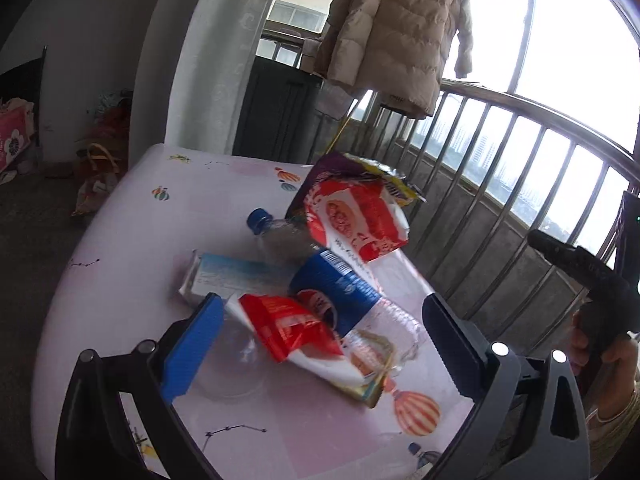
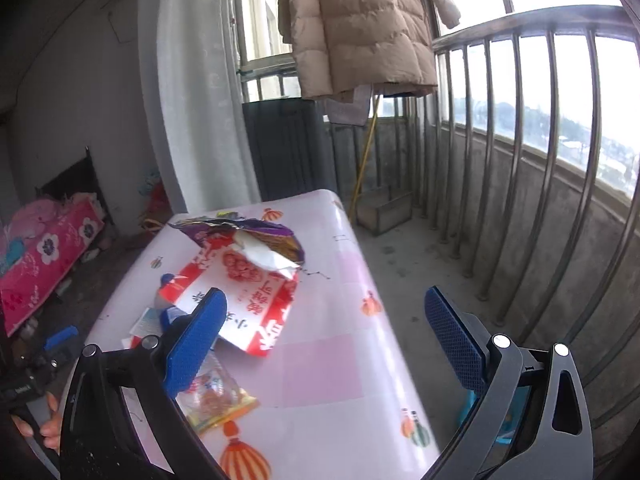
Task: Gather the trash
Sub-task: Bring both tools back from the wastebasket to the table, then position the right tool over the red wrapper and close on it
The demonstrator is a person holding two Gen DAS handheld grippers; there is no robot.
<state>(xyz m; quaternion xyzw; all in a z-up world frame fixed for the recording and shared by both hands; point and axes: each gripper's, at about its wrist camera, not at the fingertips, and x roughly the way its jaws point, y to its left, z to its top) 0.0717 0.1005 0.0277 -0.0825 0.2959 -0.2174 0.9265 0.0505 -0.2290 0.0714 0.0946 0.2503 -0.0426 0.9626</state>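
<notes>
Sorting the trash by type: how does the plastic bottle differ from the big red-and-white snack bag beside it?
The plastic bottle is clear and rigid with a blue cap and blue label; the red-and-white snack bag is flat, crumpled packaging printed in red. The bottle lies on its side across the pile, while the bag is torn open and partly overlaps the bottle. Both rest on the table, ungripped.

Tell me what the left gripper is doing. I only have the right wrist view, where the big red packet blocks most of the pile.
Observer: The left gripper is open above the table, with a small red wrapper framed between its fingers.
Operator: What lies under the big packet?
Observer: A clear bottle with a blue cap and blue label lies on its side, its upper part tucked beneath the big red packet.
</notes>
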